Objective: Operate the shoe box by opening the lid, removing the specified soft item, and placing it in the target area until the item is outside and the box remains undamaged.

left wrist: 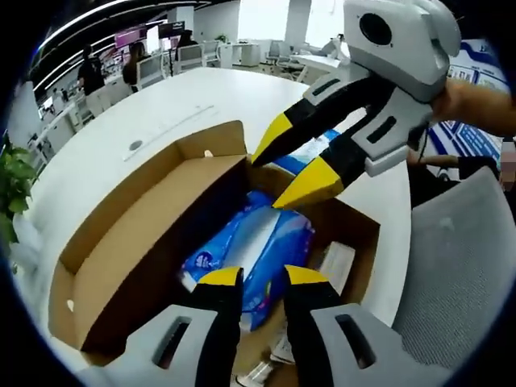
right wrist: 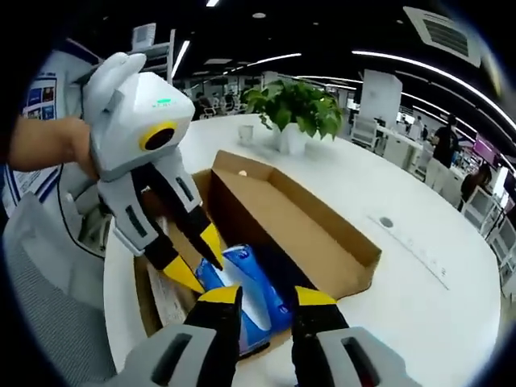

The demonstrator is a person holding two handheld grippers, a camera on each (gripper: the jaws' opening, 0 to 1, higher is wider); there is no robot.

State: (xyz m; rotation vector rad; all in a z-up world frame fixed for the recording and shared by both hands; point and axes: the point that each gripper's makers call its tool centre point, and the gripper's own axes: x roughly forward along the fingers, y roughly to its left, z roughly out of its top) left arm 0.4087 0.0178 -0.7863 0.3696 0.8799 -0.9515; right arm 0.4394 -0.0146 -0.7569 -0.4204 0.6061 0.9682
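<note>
A brown cardboard shoe box (left wrist: pixel 145 242) lies on the white table with its lid folded back. Inside rests a soft blue and white plastic pack (left wrist: pixel 250 246), also seen in the right gripper view (right wrist: pixel 254 294). My left gripper (left wrist: pixel 264 278) hovers over the pack's near end, jaws apart with nothing between them. My right gripper (left wrist: pixel 278 177) reaches in from the upper right, its yellow fingertips (left wrist: pixel 310 181) spread just above the pack's far end. In the right gripper view, my right gripper (right wrist: pixel 266 297) stands open above the pack and the left gripper (right wrist: pixel 200 266) dips into the box (right wrist: pixel 322 234).
White paper items (left wrist: pixel 339 262) lie in the box beside the pack. A potted plant (right wrist: pixel 294 113) stands on the round white table (right wrist: pixel 419 290) beyond the box. A grey chair (left wrist: pixel 459 266) sits at the table's edge. People and desks fill the far office.
</note>
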